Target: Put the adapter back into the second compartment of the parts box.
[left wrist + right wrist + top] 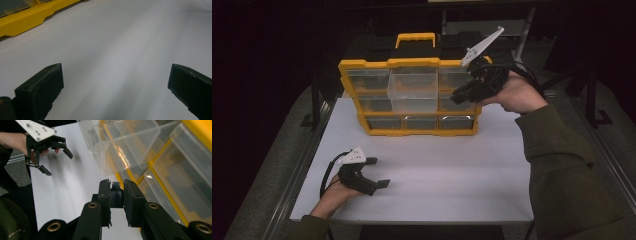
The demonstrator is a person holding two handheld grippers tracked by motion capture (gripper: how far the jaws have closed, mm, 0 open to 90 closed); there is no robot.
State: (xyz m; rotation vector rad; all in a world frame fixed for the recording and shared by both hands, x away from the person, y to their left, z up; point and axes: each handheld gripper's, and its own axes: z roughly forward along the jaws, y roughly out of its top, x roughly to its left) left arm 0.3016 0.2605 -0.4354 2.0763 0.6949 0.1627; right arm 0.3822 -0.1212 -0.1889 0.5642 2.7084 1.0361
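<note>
A yellow organizer (363,64) with clear drawers stands upright at the back of the white table (452,175). Its top middle drawer (413,90) is pulled partway out; in the right gripper view this clear drawer (117,147) hangs just above my jaws. My right gripper (456,97) is raised in front of the organizer's right drawers. In its own view the right gripper (116,191) is shut on a small black part (116,196). My left gripper (378,172) rests on the table at the front left, open with nothing between its fingers (40,90).
The organizer's yellow base (27,17) lies off to the upper left in the left gripper view. A yellow carry handle (415,38) and dark cases sit behind the organizer. My left gripper (58,163) appears far off across the white table. Dark floor surrounds the table.
</note>
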